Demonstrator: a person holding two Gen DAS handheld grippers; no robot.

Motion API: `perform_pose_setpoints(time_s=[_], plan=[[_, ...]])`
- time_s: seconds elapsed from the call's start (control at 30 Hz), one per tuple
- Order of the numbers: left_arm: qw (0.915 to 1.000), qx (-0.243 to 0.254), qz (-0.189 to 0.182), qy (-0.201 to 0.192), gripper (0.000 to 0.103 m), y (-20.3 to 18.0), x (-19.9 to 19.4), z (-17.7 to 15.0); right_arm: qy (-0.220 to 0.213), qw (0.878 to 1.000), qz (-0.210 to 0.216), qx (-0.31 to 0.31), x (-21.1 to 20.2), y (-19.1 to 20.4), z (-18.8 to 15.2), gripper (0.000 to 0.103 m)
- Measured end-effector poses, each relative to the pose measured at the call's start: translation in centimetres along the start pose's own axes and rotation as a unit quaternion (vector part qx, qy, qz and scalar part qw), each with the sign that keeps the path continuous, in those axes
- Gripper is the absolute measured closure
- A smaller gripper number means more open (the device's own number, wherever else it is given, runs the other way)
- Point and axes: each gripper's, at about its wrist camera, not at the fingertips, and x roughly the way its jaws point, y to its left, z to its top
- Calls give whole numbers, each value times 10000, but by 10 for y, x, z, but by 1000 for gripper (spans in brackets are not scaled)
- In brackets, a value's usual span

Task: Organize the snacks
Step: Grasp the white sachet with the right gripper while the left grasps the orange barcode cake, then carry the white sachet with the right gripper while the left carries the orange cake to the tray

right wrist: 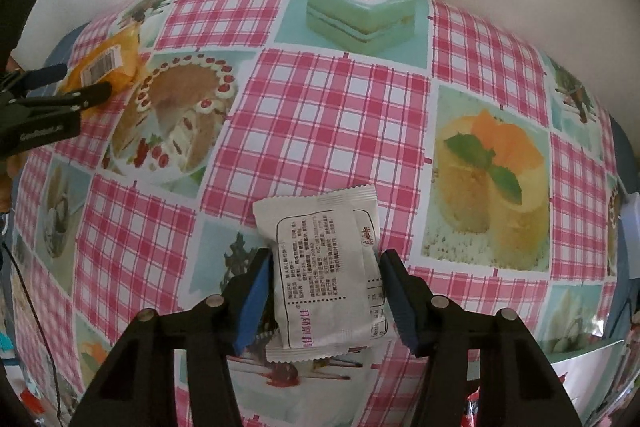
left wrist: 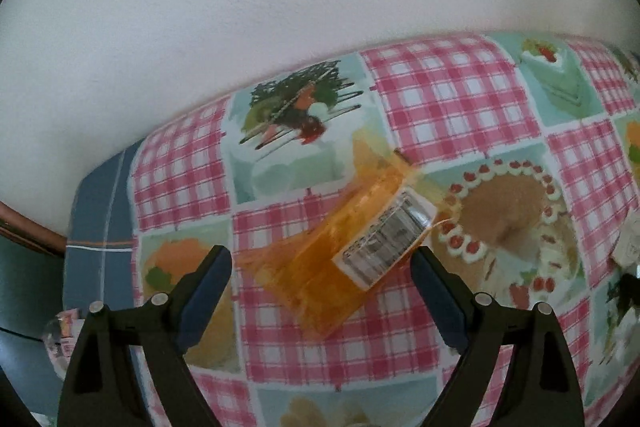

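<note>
An orange snack packet (left wrist: 344, 239) with a white barcode label lies on the checked tablecloth. My left gripper (left wrist: 322, 255) is open, its fingers on either side of the packet's near end, not closed on it. The packet (right wrist: 105, 67) and the left gripper (right wrist: 86, 83) also show at the far left of the right wrist view. A white snack packet (right wrist: 324, 275) with printed text lies between the open fingers of my right gripper (right wrist: 324, 281), which straddles it without clamping.
The table (left wrist: 448, 95) has a pink checked cloth with cake pictures and stands against a white wall (left wrist: 280, 7). Its left edge drops to a blue surface (left wrist: 100, 223). More wrappers lie at the right edge of the left wrist view (left wrist: 630, 239) and at the lower right of the right wrist view (right wrist: 588, 367).
</note>
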Motion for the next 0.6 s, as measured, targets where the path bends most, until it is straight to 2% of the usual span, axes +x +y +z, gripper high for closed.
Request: perform_pose_setpoints(time_s=[0.1,0.33,0.6], plan=[[10000,53,40,-27,28,-4,-1,1,8,10000,2,3,1,3,-1,45],[9998,100,190,-1,46,-13,-12,-4,-25,9999,13,109,-4,5,-3,47],[9971,-522,513,208,54,-13,-31,-30,-109,9996,34,268,-13,2,-21,48]])
